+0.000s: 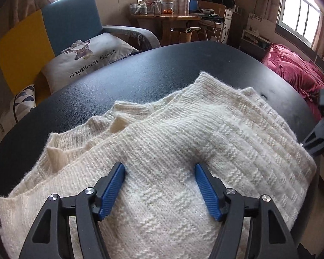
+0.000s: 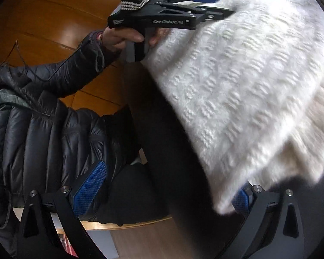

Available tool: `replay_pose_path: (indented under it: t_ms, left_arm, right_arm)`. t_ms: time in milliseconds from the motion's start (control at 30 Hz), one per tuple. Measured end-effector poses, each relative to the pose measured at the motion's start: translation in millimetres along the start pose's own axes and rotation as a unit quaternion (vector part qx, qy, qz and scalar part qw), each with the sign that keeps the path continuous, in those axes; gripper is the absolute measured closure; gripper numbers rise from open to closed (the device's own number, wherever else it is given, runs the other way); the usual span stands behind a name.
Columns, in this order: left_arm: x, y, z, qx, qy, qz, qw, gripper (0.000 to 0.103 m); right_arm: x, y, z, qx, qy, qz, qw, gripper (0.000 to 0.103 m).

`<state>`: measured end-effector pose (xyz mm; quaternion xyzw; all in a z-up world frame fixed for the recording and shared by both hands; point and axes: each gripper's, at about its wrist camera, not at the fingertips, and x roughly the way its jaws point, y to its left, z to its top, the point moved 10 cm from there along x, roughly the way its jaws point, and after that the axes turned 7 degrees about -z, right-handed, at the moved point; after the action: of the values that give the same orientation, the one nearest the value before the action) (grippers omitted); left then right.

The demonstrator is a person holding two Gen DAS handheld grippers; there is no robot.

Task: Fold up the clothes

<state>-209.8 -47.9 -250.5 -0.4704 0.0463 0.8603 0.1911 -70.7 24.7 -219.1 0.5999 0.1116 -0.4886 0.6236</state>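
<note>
**White sweater folded on the dark worktop, both hand-held grippers open**

I see the white knitted sweater [image 1: 183, 142] lying in folded layers on the dark round worktop [image 1: 123, 77], near its front edge and hanging a little over it. My left hand-held gripper [image 1: 159, 168] is over the sweater with its blue fingers [image 1: 111, 190] spread wide, holding nothing; the tips seem to touch the knit. My right hand-held gripper [image 2: 168, 183] is also open, at the front edge of the worktop; the sweater's corner covers its one finger. A hand [image 2: 123, 36] in a black padded sleeve [image 2: 75, 64] holds the left one.
</note>
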Motion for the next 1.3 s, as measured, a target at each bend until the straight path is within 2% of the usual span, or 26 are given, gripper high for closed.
replay_pose_path:
  t_ms: [100,167,200,300,333,400,467,567,600,667,700,800,833,867,967,1033,1067,1200,1267,1300]
  left_arm:
    - [-11,3,5,-0.023,-0.005,-0.026,0.9994,0.034]
    - [-18,11,10,-0.057,-0.022,-0.046,0.9970,0.034]
    - [-21,15,13,-0.069,-0.031,-0.050,0.9959,0.034]
    - [-23,25,16,-0.042,-0.040,0.001,0.9983,0.035]
    - [-22,25,17,-0.034,-0.039,0.002,0.9987,0.035]
    - [-13,29,16,-0.015,-0.023,0.019,0.9994,0.035]
    - [0,36,7,-0.009,-0.003,0.044,0.9990,0.031]
    - [-5,41,5,-0.043,-0.027,0.006,0.9987,0.032]
    - [-9,43,4,-0.050,-0.033,-0.009,0.9982,0.032]
    - [-19,53,3,-0.065,-0.050,-0.026,0.9963,0.032]
    - [-24,61,1,-0.074,-0.058,-0.030,0.9951,0.032]
    - [-38,90,-6,-0.097,-0.070,-0.007,0.9928,0.033]
    - [-43,97,-9,-0.104,-0.076,-0.002,0.9916,0.033]
    - [-47,104,-14,-0.109,-0.078,0.008,0.9909,0.033]
    - [-48,121,-31,-0.112,-0.051,0.074,0.9897,0.033]
    - [-50,131,-42,-0.114,-0.037,0.111,0.9866,0.033]
    - [-50,131,-44,-0.116,-0.043,0.109,0.9863,0.033]
    - [-48,138,-49,-0.136,-0.048,0.109,0.9835,0.029]
    - [-63,142,-46,-0.163,-0.072,0.090,0.9799,0.030]
    - [-70,141,-45,-0.160,-0.081,0.079,0.9806,0.030]
  right_arm:
    - [-22,-11,4,-0.012,-0.023,-0.108,0.994,0.000]
    - [-40,-19,7,-0.021,-0.039,-0.182,0.982,0.000]
    - [-50,-19,19,-0.023,-0.064,-0.201,0.977,0.000]
    - [-78,-20,64,-0.035,-0.141,-0.252,0.957,0.000]
    - [-81,-22,87,-0.051,-0.156,-0.267,0.949,0.000]
    - [-78,-34,116,-0.077,-0.159,-0.276,0.945,0.000]
    - [-59,-58,137,-0.076,-0.134,-0.279,0.948,0.000]
    - [-19,-117,145,-0.015,-0.065,-0.317,0.946,0.000]
    - [-17,-128,143,-0.008,-0.065,-0.317,0.946,0.000]
    - [-26,-125,143,-0.014,-0.103,-0.297,0.949,0.000]
    - [-27,-125,143,-0.014,-0.105,-0.302,0.947,0.000]
    - [-28,-124,144,-0.013,-0.103,-0.325,0.940,0.000]
    - [-30,-121,152,-0.009,-0.107,-0.342,0.934,0.000]
    - [-30,-116,162,-0.008,-0.119,-0.346,0.930,0.000]
    - [-33,-100,200,-0.012,-0.161,-0.356,0.920,0.000]
    - [-29,-102,224,-0.011,-0.169,-0.371,0.913,0.000]
    - [-20,-107,232,0.003,-0.162,-0.380,0.911,0.000]
    - [4,-139,224,0.076,-0.122,-0.393,0.908,0.000]
    - [-1,-142,226,0.090,-0.147,-0.389,0.905,0.000]
    - [-4,-142,227,0.097,-0.153,-0.391,0.902,0.000]
